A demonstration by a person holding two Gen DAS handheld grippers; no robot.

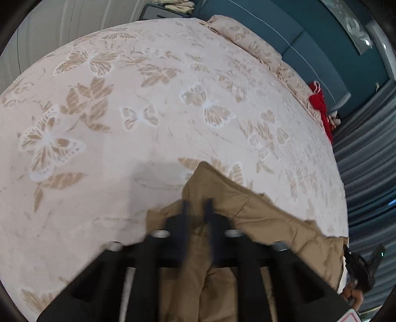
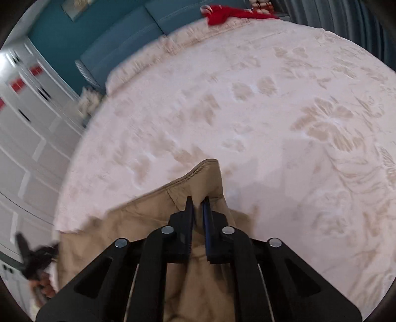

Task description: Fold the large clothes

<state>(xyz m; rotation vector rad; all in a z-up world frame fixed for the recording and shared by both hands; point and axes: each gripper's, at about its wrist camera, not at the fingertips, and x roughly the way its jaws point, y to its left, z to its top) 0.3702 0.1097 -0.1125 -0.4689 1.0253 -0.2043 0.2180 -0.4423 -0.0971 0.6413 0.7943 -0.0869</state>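
Tan cloth, a large garment (image 1: 259,210), hangs between the two tools above a bed (image 1: 123,123) covered in a pale butterfly-print spread.

Left wrist view: the left tool (image 1: 197,205) sits low centre of frame, blurred. Its fingers stand close together with a fold of the garment running up between them; it appears to be pinching an upper corner. From there the cloth's edge runs toward the lower right of the frame, where the other tool (image 1: 361,267) shows dark at the garment's far end.

Right wrist view: the right tool (image 2: 198,205) is low centre, jaws nearly pressed together on a seamed corner of the garment (image 2: 148,218). The cloth stretches to the lower left of this frame, toward the other tool (image 2: 32,252), blurred there.

Judgement: the garment's held edge is the long axis, spanning tool to tool, the rest of it hanging below out of sight. Neither hand is nearer; each holds one end. The bed lies ahead of both, so the coming move probably turns on carrying that edge forward level.

A red item (image 2: 222,13) rests at the bed's far edge, upper part of the frame.
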